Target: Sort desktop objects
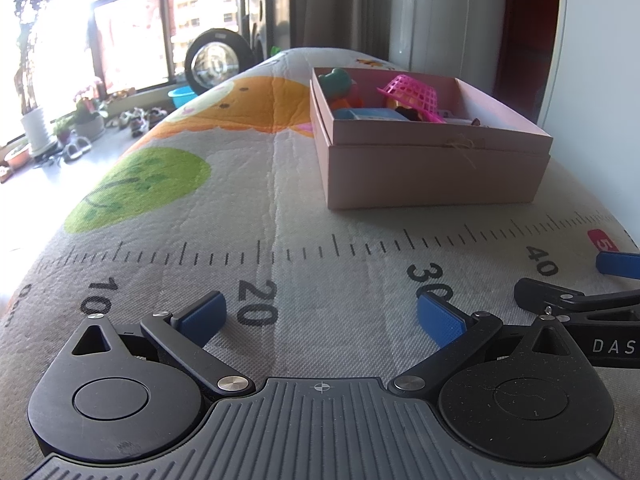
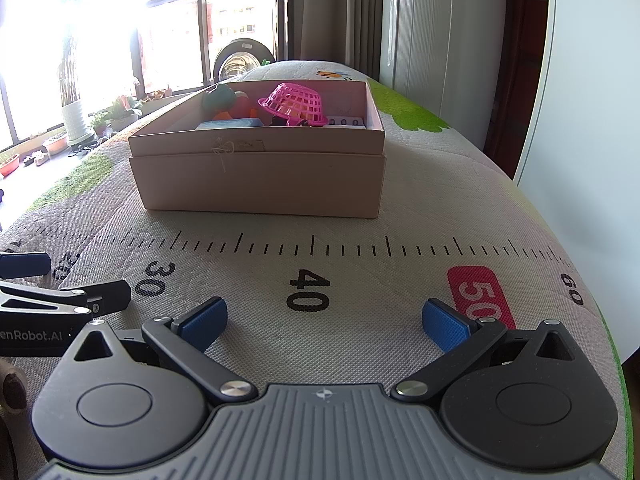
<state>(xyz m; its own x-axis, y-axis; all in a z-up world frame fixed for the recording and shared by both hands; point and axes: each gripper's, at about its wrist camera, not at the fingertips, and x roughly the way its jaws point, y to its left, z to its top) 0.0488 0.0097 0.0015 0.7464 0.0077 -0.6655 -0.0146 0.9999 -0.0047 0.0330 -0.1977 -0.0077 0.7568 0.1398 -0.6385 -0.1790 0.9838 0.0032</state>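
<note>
Both the left gripper [image 1: 322, 320] and right gripper [image 2: 325, 318] gape wide, empty, over a ruler-printed mat [image 2: 280, 216] reading 10–60, short of the pink box [image 2: 260, 180]

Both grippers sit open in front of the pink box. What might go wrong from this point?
1. The pink basket lies upside down over other toys in the pink box; grabbing it may drag them out.
2. The left hand-held gripper and right hand-held gripper sit side by side, so both reaching in at once risks a clash.
3. The box rests loose on the soft printed mat and may slide if nudged.
</note>
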